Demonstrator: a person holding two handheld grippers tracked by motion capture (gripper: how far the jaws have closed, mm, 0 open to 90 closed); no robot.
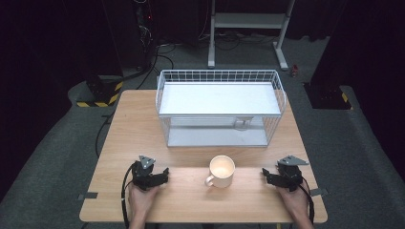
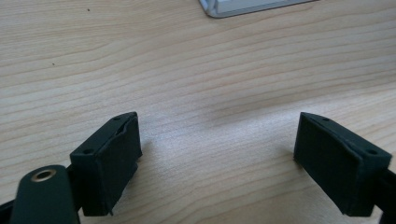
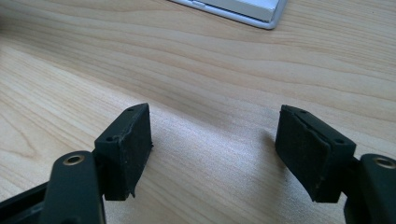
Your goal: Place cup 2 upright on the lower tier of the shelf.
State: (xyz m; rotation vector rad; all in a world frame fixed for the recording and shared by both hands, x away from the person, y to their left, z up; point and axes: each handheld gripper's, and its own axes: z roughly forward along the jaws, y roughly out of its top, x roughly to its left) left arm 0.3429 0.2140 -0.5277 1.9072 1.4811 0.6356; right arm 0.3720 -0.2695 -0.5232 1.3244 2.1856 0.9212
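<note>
mug: cream mug [image 1: 221, 170], upright on the table, lower centre of the high view, handle toward lower left of the frame. Sits between the two grippers, apart from both.
left gripper: [image 1: 165, 173] lower left of the high view, resting low on the table, held by a hand [image 1: 142, 198] coming in from the bottom edge. Jaws point toward the mug.
left jaws: spread wide in the left gripper view [image 2: 217, 156], only bare wood between the pads [image 2: 114, 170]. Nothing pinched.
right gripper: [image 1: 264, 174] lower right of the high view, also low on the table, held by the other hand [image 1: 295, 200]. Jaws point left in the frame, toward the mug.
right jaws: spread in the right gripper view [image 3: 215, 151], bare wood between the pads [image 3: 299, 151]. Nothing pinched.
table: light wooden table [image 1: 133, 138], grain runs across both gripper views.
basket: white wire basket [image 1: 219, 76] with a solid white shelf, upper centre of the high view, behind the mug and well apart from it. A white corner of its base shows at the top edge of the left gripper view [image 2: 243, 7] and of the right gripper view [image 3: 247, 9].
cables: a black cable [image 1: 125, 191] trails from the left gripper toward the bottom edge; another runs from the right one.
floor: grey floor [image 1: 57, 157] around the table; white frame legs at top centre.
</note>
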